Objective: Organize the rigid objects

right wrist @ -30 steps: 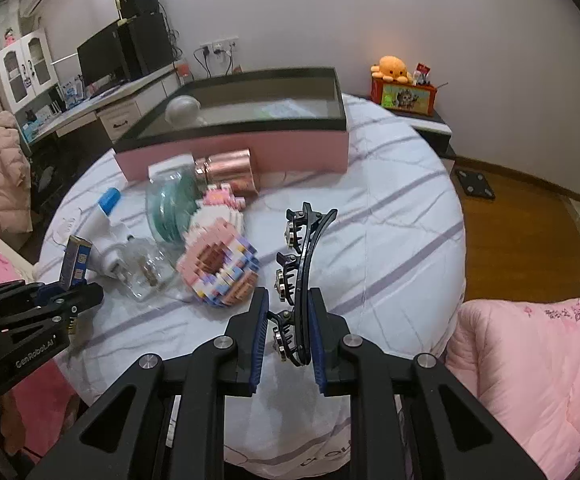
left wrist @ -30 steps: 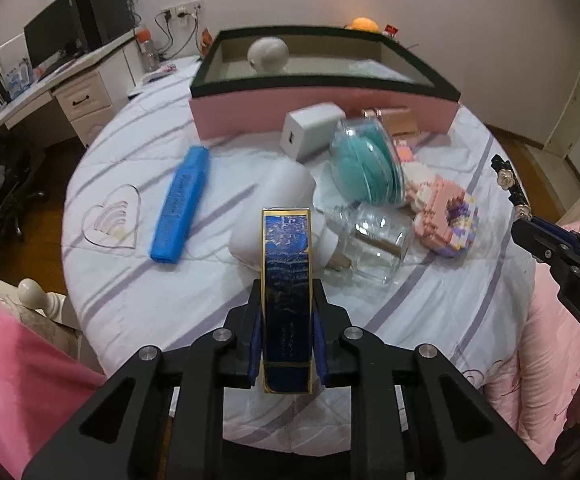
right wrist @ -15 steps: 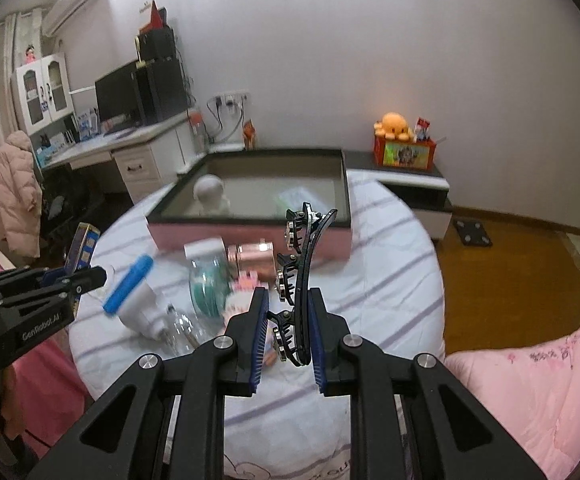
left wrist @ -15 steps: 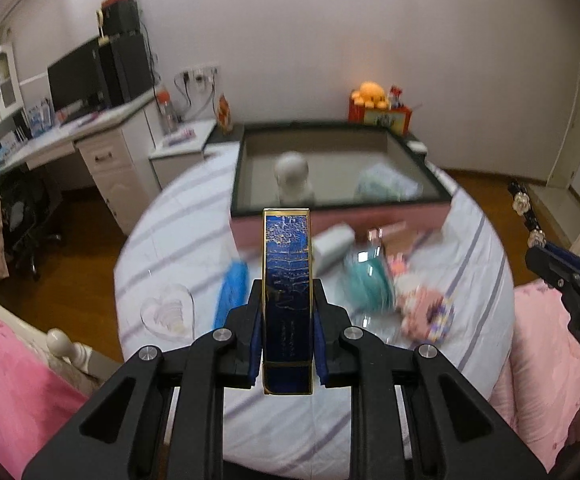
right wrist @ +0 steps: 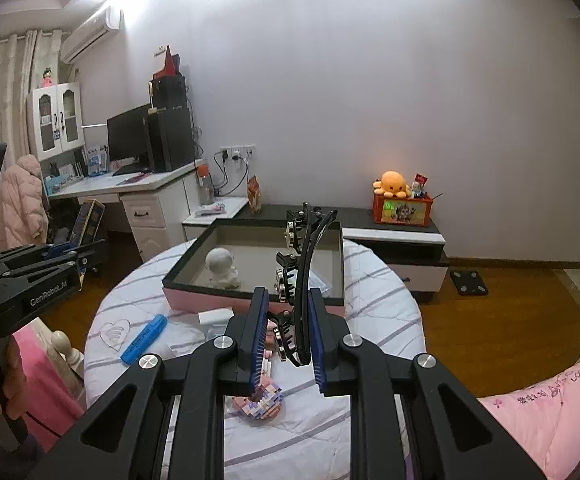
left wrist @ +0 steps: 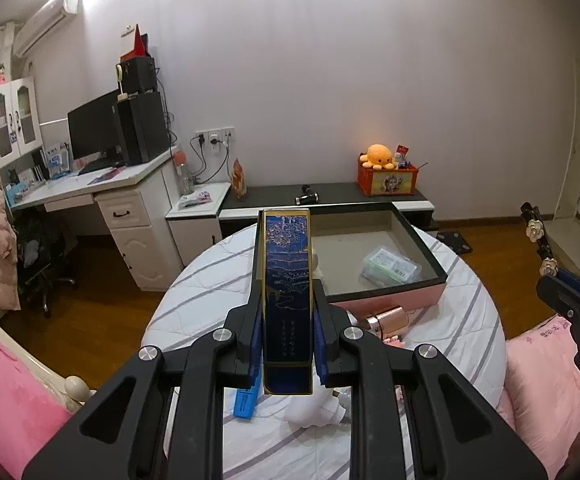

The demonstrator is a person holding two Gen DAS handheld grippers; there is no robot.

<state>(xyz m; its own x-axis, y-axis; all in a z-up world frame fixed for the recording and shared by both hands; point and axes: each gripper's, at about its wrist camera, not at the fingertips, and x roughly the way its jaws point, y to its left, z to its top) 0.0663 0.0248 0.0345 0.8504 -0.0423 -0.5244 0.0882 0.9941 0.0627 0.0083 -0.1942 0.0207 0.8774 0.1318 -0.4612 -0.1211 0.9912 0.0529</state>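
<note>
Both wrist cameras look forward and slightly down from above the round worktop [left wrist: 194,280], sharing the pink tray [right wrist: 250,300] and far wall.

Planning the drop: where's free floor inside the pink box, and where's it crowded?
Inside the pink box, the floor is bare between the white figurine at one end and the green packet at the other. The table in front of the box is crowded: blue marker, white block, brick toy.

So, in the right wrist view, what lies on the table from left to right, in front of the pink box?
Heart coaster → blue marker → white adapter → the hair clip held in the right claw.
</note>
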